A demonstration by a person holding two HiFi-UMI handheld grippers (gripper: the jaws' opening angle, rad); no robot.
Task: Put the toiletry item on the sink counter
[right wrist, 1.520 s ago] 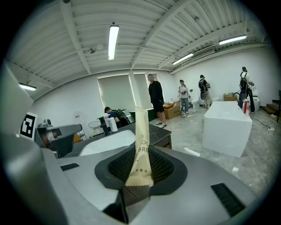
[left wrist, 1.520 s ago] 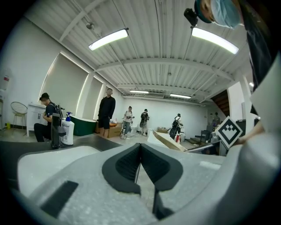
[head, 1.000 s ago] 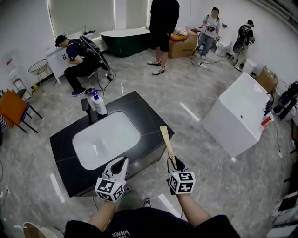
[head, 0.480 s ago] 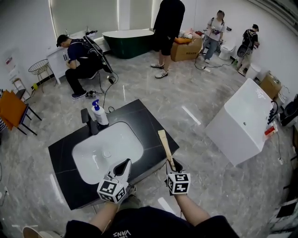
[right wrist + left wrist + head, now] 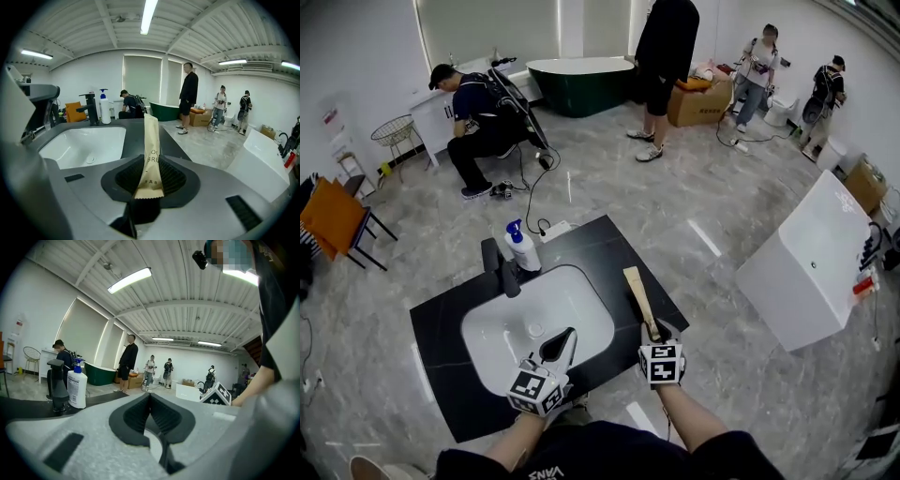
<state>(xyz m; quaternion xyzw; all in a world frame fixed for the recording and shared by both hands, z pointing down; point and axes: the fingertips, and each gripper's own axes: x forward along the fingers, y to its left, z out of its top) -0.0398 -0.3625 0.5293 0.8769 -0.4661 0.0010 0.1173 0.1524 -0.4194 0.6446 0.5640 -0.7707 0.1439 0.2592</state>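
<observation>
The toiletry item is a long tan paper packet [image 5: 637, 296] with dark print. My right gripper [image 5: 653, 330] is shut on its near end, and the packet [image 5: 151, 138] sticks out forward and upright between the pads of the right gripper [image 5: 150, 174]. It hangs over the right side of the black sink counter [image 5: 609, 246], beside the white basin [image 5: 534, 317]. My left gripper [image 5: 562, 343] is shut with nothing in it, over the basin's near rim. In the left gripper view the left gripper [image 5: 150, 401] shows its pads meeting.
A black faucet [image 5: 500, 268] and a white pump bottle with a blue top [image 5: 522, 248] stand at the counter's far left. A white block-shaped fixture [image 5: 816, 262] stands to the right. Several people, a green bathtub [image 5: 581, 84], cables and an orange chair [image 5: 333, 216] are farther off.
I have come closer to the counter. Both grippers now reach over its near edge, and the packet has moved from beyond the counter's corner to above its right side.
</observation>
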